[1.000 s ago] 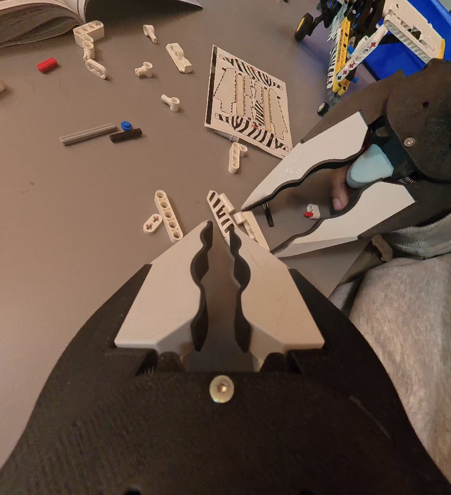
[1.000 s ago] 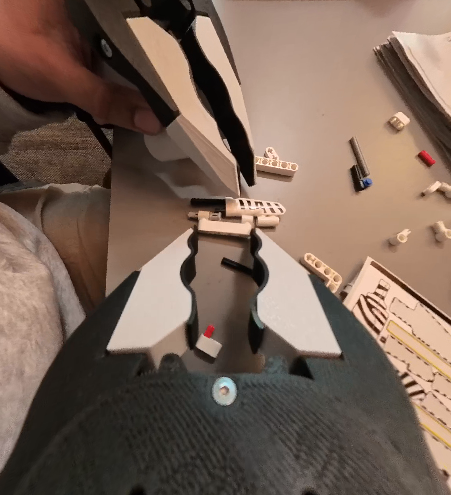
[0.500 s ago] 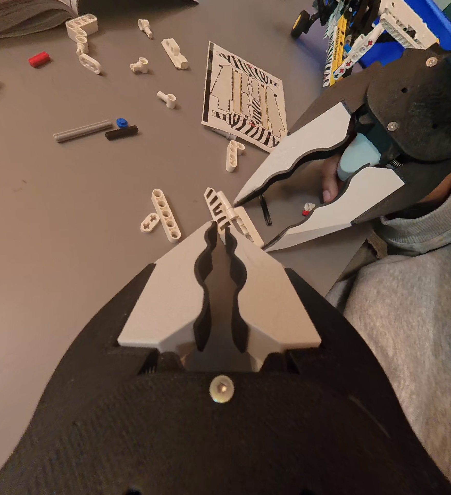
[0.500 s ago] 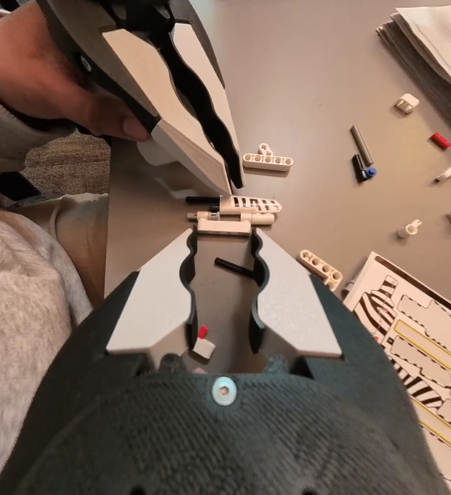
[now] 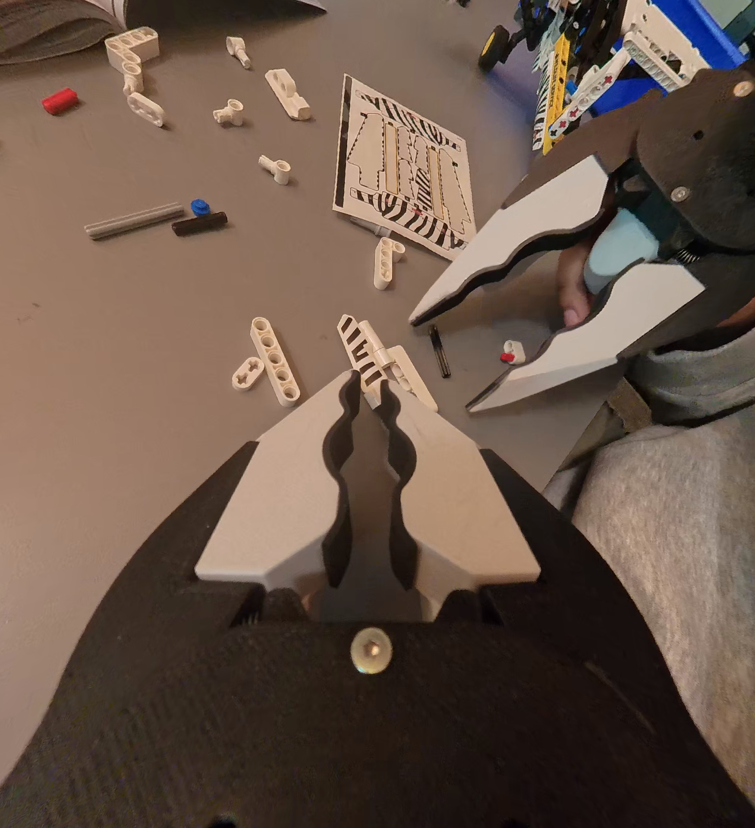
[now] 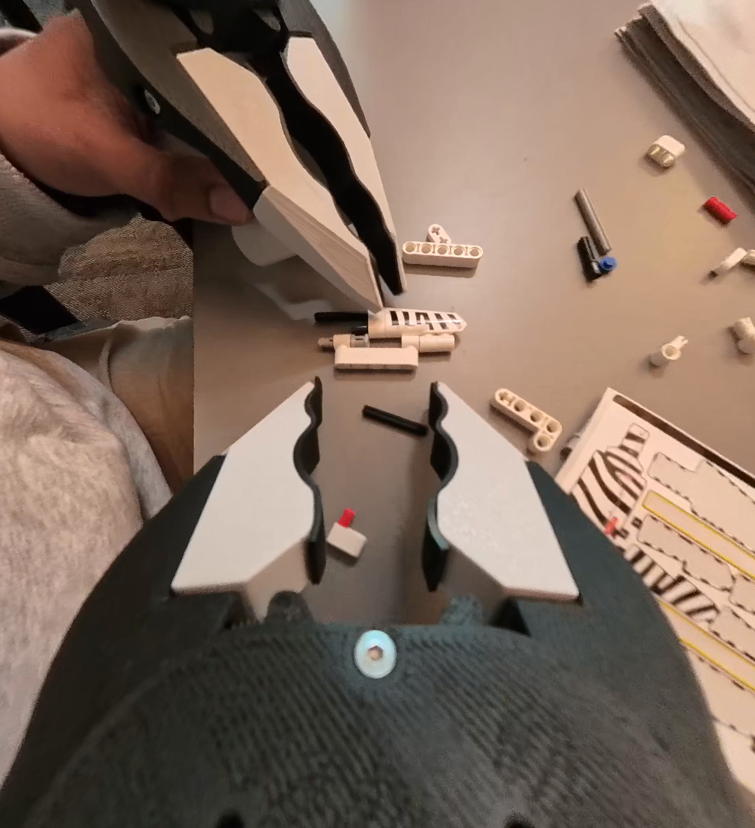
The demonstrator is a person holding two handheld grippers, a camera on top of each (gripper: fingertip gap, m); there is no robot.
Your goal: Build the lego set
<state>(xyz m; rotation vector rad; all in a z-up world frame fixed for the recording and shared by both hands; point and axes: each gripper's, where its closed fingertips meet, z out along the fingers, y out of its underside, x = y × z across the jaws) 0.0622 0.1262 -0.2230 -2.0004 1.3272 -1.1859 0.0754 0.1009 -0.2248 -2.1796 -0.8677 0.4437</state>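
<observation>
Lego pieces are being worked on a grey table (image 5: 75, 403). A small white assembly with a zebra-striped panel (image 6: 411, 321) is lying just ahead of the left gripper (image 5: 370, 389), whose jaws are being held nearly together around nothing, tips just above it. The right gripper (image 6: 373, 394) is being held spread wide; a black pin (image 6: 393, 420) and a white piece with a red pin (image 6: 345, 535) are lying between its fingers, untouched.

Hobby desk: grey tabletop (image 5: 75, 358), scattered Lego pieces (image 5: 275, 356).
</observation>
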